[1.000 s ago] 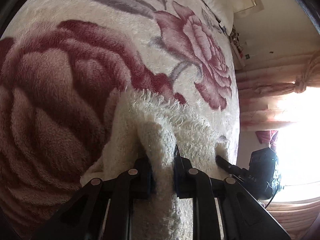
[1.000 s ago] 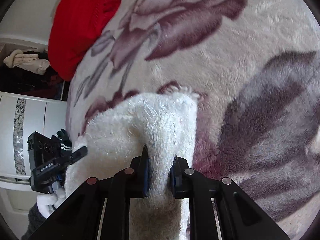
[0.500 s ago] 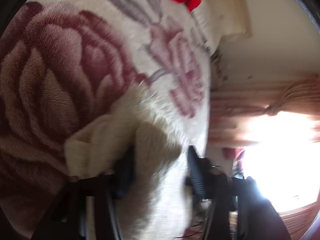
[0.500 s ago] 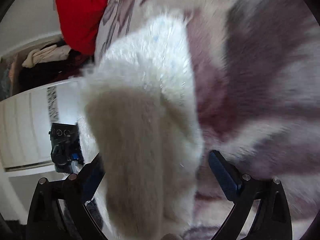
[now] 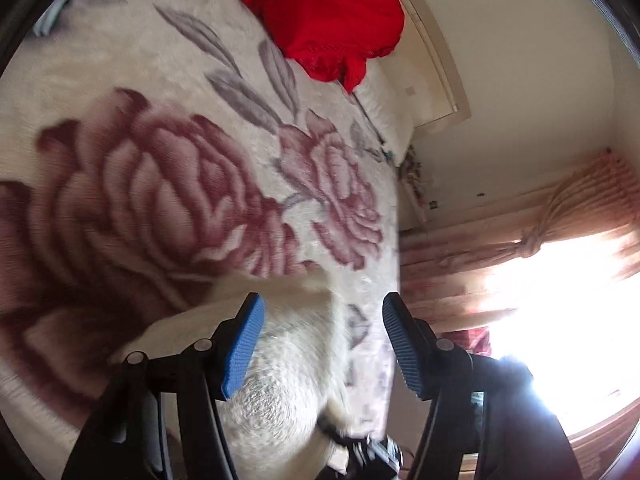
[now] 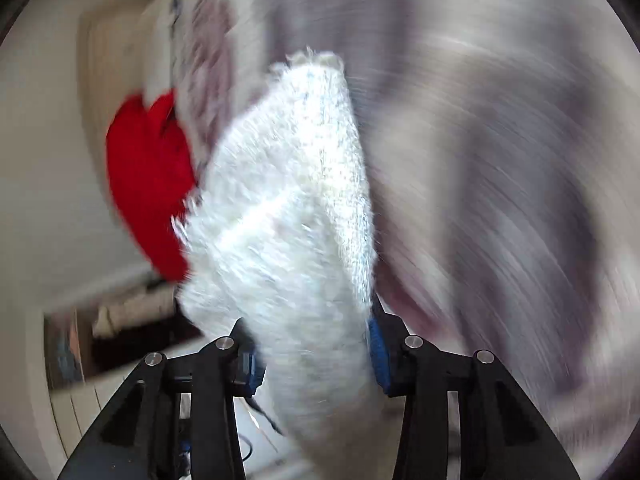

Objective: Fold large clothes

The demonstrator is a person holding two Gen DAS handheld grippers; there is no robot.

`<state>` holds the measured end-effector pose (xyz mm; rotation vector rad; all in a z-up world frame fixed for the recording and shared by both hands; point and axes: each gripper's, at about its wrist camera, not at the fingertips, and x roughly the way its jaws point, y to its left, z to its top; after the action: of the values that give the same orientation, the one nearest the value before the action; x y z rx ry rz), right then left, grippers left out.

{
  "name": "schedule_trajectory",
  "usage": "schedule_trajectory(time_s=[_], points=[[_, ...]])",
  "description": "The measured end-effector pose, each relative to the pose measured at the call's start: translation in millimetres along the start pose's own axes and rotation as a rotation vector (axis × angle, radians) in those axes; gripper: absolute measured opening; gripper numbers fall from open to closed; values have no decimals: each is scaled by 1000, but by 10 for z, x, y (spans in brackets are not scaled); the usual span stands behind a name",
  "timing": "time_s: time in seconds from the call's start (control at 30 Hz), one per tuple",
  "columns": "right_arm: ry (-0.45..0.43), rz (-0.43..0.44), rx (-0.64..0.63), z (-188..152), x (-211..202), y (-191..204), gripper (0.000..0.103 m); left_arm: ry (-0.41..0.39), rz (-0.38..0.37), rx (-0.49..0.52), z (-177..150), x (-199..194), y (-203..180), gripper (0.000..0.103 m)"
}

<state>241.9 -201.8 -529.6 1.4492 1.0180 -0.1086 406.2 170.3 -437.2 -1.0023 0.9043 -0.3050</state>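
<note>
Garment: a fluffy white sweater, bunched rather than flat, lying near the edge of the bed closest to the person, on a rose-patterned blanket.
Left gripper: jaws spread wide; the blue pads stand clear of the pile, with the sweater lying below and between them, not pinched.
Right gripper: jaws closing around a thick wad of the white sweater, which fills the gap between them; the picture is smeared by motion, so whether the pads already press on the pile is uncertain, though it looks likely.
Done, as judged: the sweater seems gathered into a narrower, layered bundle, so at least one fold is probably in; no neat finished rectangle shows.
Left, as judged: the bundle needs setting down flat on the blanket, one more fold across, and smoothing of the edges.
Other clothes: a red garment lies heaped at the far edge of the bed, unfolded, most likely waiting its turn.
Surroundings: a curtain tied back by a bright window, beyond the bed's right edge in the left wrist view.
</note>
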Motion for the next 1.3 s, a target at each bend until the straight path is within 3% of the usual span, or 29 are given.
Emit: schedule_trajectory(time_s=[0.07,0.1,0.13,0.2,0.27,0.37,0.43,0.5,0.63,0.73,0.83,0.9,0.97,1.03,1.13,1.2,1.23,1.3], points=[[23,-12,23,-262,-74,-207,46,8,57,40,-127,-80,-17,59],[46,-21,13,-317,-83,-241,52,14,79,49,-199,-100,1,59],[98,-61,-8,-312,-101,-237,60,25,82,50,-255,-72,30,59],[190,-127,-41,-253,-98,-181,60,52,136,32,-454,-36,138,59],[242,-262,-150,-122,-203,4,61,67,187,40,-637,6,210,59],[266,-389,-380,73,-440,510,62,85,298,63,-968,91,311,59],[282,-403,-509,150,-510,860,71,90,342,53,-1161,167,397,59],[314,-435,-664,188,-428,1251,72,76,356,31,-1266,207,461,59],[481,-403,-986,145,295,1947,82,27,330,-40,-1374,250,597,59],[589,-425,-1215,46,1088,2137,91,-5,328,-70,-1419,299,676,59],[762,-473,-1233,-48,1634,2229,91,-28,318,-95,-1447,285,684,59],[805,-501,-1296,-222,1749,2274,89,-36,318,-107,-1474,283,690,59],[768,-519,-1382,-375,1732,2329,71,-47,317,-123,-1494,291,698,59],[745,-571,-1419,-439,1708,2299,21,-59,308,-143,-1485,313,714,59],[675,-582,-1377,-362,1747,2331,19,-63,277,-143,-1462,328,690,59],[735,-565,-1349,-262,1775,2317,23,-53,297,-135,-1445,344,684,59],[804,-537,-1281,-152,1798,2330,35,-48,291,-135,-1446,340,696,60],[787,-534,-1211,125,1709,2418,61,-51,266,-141,-1468,303,745,60]])
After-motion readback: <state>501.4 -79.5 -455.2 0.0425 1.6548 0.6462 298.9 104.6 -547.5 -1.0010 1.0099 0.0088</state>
